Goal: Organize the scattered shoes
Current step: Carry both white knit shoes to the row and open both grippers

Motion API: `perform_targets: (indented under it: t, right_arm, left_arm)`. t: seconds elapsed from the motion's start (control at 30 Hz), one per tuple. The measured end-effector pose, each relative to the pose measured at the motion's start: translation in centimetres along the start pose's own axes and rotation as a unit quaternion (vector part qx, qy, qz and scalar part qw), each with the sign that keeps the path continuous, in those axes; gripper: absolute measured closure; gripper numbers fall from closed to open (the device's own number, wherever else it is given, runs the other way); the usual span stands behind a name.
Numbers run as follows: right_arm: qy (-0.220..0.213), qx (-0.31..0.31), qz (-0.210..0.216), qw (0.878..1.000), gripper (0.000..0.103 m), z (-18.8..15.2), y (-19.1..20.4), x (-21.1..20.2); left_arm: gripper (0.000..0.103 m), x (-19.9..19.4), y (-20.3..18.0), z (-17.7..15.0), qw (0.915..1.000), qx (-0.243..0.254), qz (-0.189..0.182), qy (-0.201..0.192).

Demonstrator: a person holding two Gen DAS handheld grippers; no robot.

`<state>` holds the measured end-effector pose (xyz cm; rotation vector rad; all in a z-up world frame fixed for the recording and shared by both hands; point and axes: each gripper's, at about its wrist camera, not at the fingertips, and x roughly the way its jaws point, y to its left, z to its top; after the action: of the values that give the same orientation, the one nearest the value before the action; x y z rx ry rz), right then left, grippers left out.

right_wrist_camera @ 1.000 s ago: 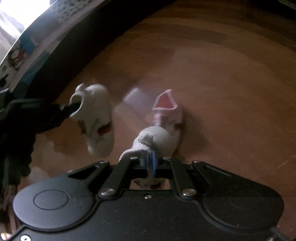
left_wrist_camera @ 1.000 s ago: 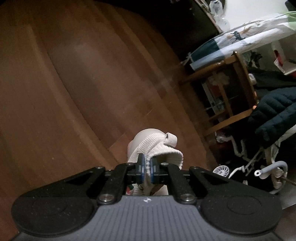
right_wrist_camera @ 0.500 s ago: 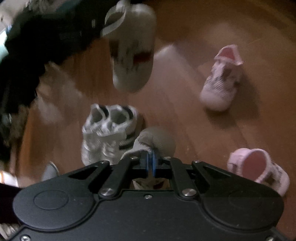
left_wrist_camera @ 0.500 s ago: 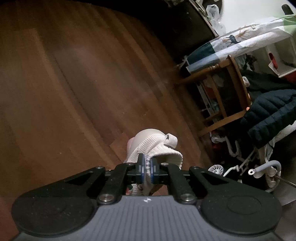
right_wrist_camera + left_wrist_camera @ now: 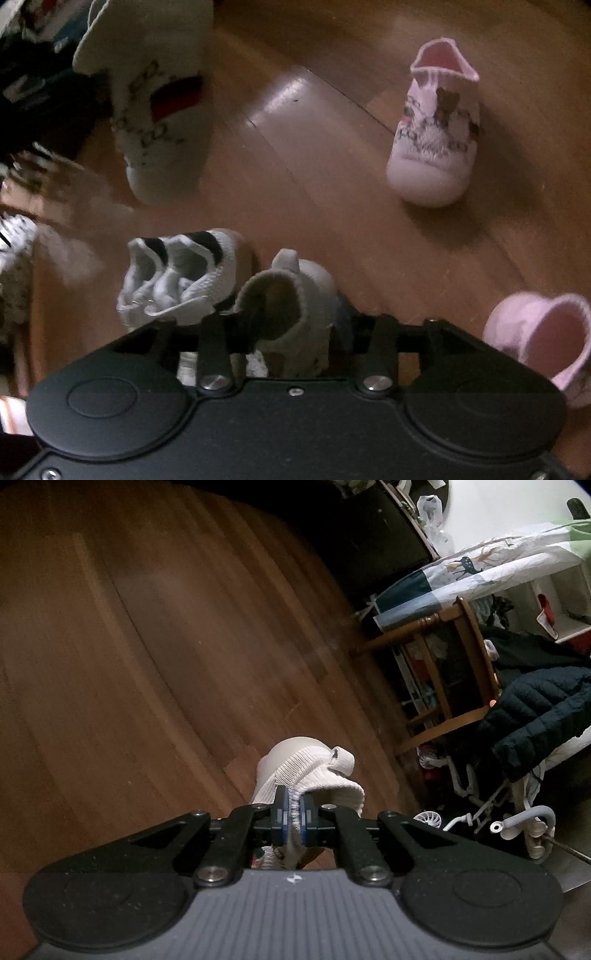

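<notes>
Shoes lie scattered on the wood floor [image 5: 332, 155]: we see the left gripper [image 5: 291, 812] clamped on the knit collar of a white shoe [image 5: 299, 760], its sole hidden. The right gripper [image 5: 291, 328] has just been opening, jaws apart around a grey shoe [image 5: 295, 310] whose toe its body hides; at 3 o'clock a pink shoe [image 5: 543, 343] is cut off.

This is a room in a home where people live. The floor [image 5: 155, 657] is made of brown wood boards, and a wooden chair [image 5: 454, 672] stands at the side with a dark puffy coat [image 5: 543, 716] hanging on it, next to a cloth with deer on it [image 5: 476, 572] and white shelves [image 5: 554, 605] full of stuff. Tiny shoes lie about on the floor: a pink shoe [image 5: 436, 125] with pictures on it, a white pair with black stripes [image 5: 177, 273], and another pink one [image 5: 543, 339].
</notes>
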<state>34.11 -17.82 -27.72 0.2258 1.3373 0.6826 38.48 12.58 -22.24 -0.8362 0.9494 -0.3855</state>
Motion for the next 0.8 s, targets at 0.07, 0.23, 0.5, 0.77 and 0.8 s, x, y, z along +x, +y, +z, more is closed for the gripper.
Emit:
perform_targets:
  t: [0.07, 0.23, 0.5, 0.77, 0.8]
  right_arm:
    - [0.000, 0.005, 0.001, 1.000, 0.051, -0.3, -0.3, -1.1]
    - [-0.016, 0.025, -0.021, 0.999, 0.045, -1.3, -2.1, -5.9]
    - [-0.068, 0.111, -0.033, 0.991, 0.044, -5.8, -8.0, -11.5]
    - [-0.064, 0.105, -0.022, 0.992, 0.044, -7.2, -8.8, -10.1]
    - [-0.062, 0.099, -0.021, 0.993, 0.044, -7.2, -8.6, -9.7]
  left_arm:
    - [0.098, 0.3, -0.4, -0.3, 1.0000, -0.001, -0.005, 0.004]
    - [0.098, 2.6, -1.8, -2.1, 0.9994, -0.008, -0.018, 0.029]
    - [0.098, 8.3, -2.5, -9.6, 0.9929, -0.080, 0.011, 0.088]
    - [0.098, 11.3, -1.3, -14.5, 0.9849, -0.098, 0.075, 0.122]
    - [0.098, 11.5, -1.3, -14.7, 0.9847, -0.096, 0.082, 0.120]
